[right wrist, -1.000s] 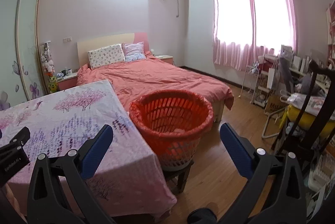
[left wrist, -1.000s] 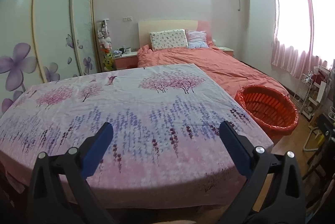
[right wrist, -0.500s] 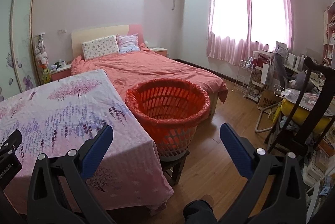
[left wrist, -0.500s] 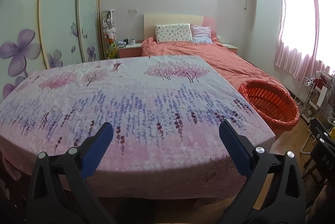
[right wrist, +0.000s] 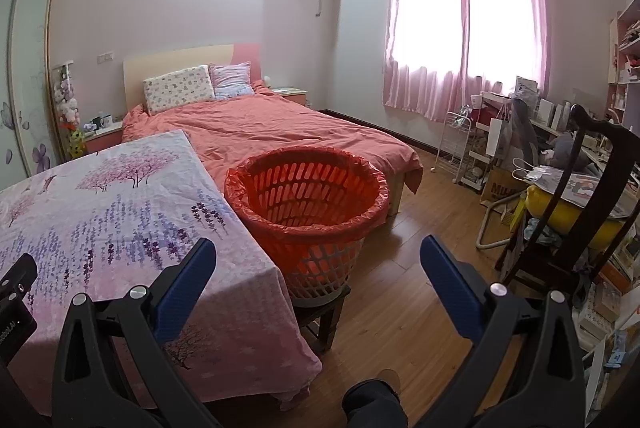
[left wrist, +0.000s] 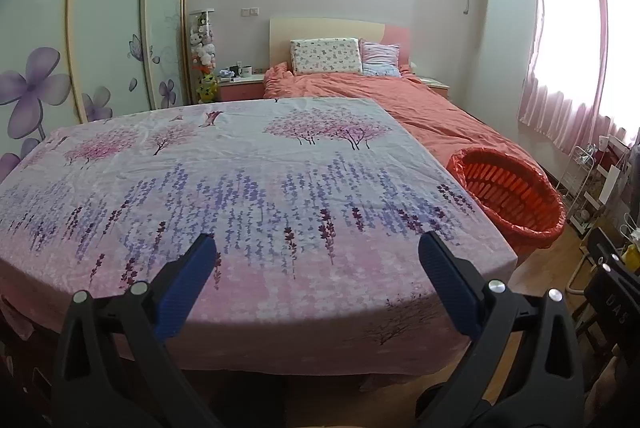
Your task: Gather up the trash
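Fingers spread wide and empty on both the left gripper [left wrist: 316, 268] and right gripper [right wrist: 318, 268], no trash shows on the floral tablecloth [left wrist: 240, 187], so collecting into the red-lined laundry basket [right wrist: 306, 195], at its right edge, looks finished or unstarted.

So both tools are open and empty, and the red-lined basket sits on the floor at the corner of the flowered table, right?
Not quite: the red-lined basket sits on a small dark stool, not the floor, as the right wrist view shows. The rest holds: left tool and right tool are open and empty, beside the flowered table.
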Tool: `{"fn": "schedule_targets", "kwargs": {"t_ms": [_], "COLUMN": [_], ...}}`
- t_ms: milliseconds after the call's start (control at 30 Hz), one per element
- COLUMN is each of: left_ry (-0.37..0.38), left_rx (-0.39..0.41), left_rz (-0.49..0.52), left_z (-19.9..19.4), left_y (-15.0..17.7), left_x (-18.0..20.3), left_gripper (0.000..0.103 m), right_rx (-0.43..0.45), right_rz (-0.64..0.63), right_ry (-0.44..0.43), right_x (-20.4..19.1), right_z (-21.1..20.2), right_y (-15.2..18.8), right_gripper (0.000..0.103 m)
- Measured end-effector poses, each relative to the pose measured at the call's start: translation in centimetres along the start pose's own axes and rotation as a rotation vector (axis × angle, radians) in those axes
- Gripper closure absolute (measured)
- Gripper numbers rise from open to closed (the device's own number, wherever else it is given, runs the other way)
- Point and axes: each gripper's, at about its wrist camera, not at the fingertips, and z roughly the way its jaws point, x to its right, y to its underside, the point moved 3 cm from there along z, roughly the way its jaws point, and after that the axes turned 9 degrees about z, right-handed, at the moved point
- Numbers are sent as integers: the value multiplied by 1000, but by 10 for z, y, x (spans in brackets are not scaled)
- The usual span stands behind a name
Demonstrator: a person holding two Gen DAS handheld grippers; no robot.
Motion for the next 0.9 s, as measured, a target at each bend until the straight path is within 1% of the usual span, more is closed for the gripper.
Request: {"fn": "schedule_targets", "kwargs": {"t_ms": [267,500,900], "left_ry": [-22,-45,-24], "left_rx": [19,15,25], "left_rz": [31,53,58], "left_z": [-2,-1,-2], "left_y": [-7,-12,-16], "left_x": [12,19,24], "left_gripper": [4,4,4], "right_rx": [-3,-5,-8], "right_rz": [9,7,10], "right_ry": [4,3,4], "right_x": [3,2,1], "right_z": [2,3,5], "right_y": [-2,-1,1], "right_gripper": [2,2,2]}}
